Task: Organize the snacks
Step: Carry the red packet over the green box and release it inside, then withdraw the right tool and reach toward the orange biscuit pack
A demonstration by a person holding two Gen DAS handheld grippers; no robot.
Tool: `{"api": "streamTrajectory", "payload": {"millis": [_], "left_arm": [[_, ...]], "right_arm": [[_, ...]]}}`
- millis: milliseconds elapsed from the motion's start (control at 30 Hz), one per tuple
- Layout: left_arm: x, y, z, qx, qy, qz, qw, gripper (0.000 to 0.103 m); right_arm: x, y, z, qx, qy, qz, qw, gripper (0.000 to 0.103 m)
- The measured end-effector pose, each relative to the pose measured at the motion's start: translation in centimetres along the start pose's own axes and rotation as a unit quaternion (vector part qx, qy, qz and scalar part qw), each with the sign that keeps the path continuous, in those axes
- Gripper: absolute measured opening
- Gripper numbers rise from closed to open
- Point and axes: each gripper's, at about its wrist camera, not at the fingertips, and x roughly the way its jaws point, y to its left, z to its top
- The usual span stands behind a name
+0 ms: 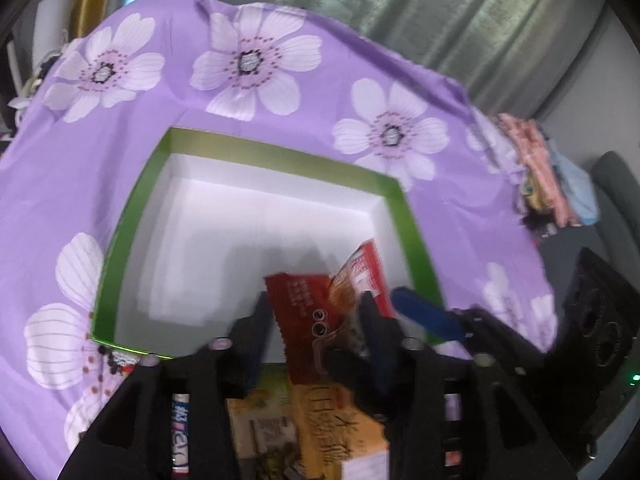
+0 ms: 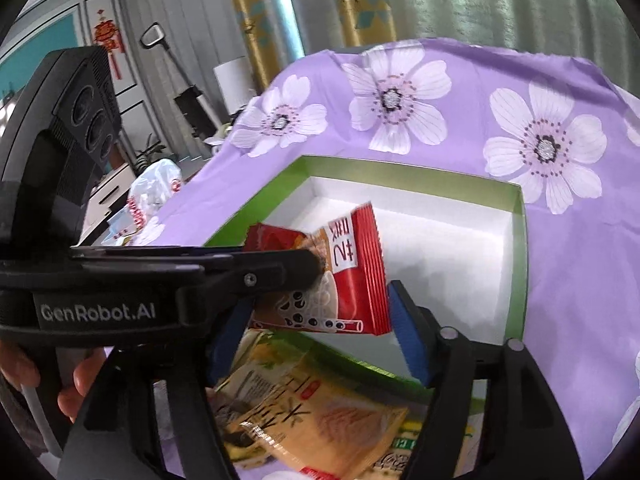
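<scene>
Surface: purple flowered cloth [image 2: 460, 152], green-rimmed box [image 2: 518, 264] lying open on it.
Packet: red snack packet [image 2: 352, 276] over the box's near end, light, crinkly, probably slippery; best taken at its flat sealed edge.
Tongs: my left gripper [image 1: 316, 312] and right gripper [image 2: 316, 328] both have the packet between parted jaws; whether any pad presses it, I cannot tell.

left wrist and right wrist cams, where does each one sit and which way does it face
Left wrist: sits on the left claw, facing down into the green-rimmed white cardboard box on the purple flowered cloth; its black fingers show.
Right wrist: sits on the right claw, facing the same box from its right; its blue-padded fingers and a hand show.
Shared: box, cloth, red milk-tea snack packet, yellow-orange snack packets.
</scene>
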Motion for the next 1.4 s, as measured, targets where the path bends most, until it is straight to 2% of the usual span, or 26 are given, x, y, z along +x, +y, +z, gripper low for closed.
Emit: {"api": "streamTrajectory", "payload": {"millis": [33,67,267,400,500,767,900,1100,1133,1267,1400], "left_arm": [[-0.1,0.0,-0.2,0.002,-0.003,0.006,1.0,0.079],[-0.3,-0.1,-0.4,0.006,-0.01,0.012,0.9999,0.085],[-2.1,-0.9,-1.8,0.042,-0.033,0.053,0.9972,0.085],[-4.0,-1.8,-2.7,0.068,-0.058,0.078,0.9929,0.087],[-5.5,-2.5,-3.6,0.08,-0.075,0.092,0.9897,0.093],[-9.0,-4.0,-6.0,0.101,-0.106,0.105,0.9836,0.094],[-10.1,-4.6,-7.0,0.108,-0.116,0.11,0.9812,0.095],[-10.7,-4.8,-8.5,0.102,-0.105,0.099,0.9843,0.098],[-10.6,-4.6,-8.6,0.097,-0.098,0.091,0.9862,0.101],[-10.5,-3.7,-9.1,0.062,-0.072,0.057,0.9939,0.101],[-10.4,-3.2,-9.6,0.04,-0.068,0.067,0.9947,0.101]], "right_arm": [[-0.1,-0.1,-0.2,0.002,0.0,-0.003,1.0,0.073],[-0.2,-0.3,-0.3,0.005,0.0,-0.003,1.0,0.073],[-2.6,-0.7,-2.0,0.014,-0.01,-0.021,1.0,0.076],[-5.0,-0.4,-2.9,0.02,-0.025,-0.034,0.999,0.081],[-6.9,0.2,-3.6,0.024,-0.036,-0.037,0.998,0.084],[-10.9,2.0,-5.3,0.021,-0.057,-0.044,0.997,0.086],[-12.1,2.8,-6.2,0.023,-0.065,-0.048,0.996,0.094],[-13.0,3.7,-7.2,0.021,-0.062,-0.053,0.996,0.094],[-13.1,3.8,-7.3,0.022,-0.061,-0.054,0.996,0.094],[-13.0,3.8,-8.0,0.03,-0.052,-0.062,0.996,0.094],[-12.9,3.7,-8.6,0.032,-0.044,-0.066,0.996,0.094]]}}
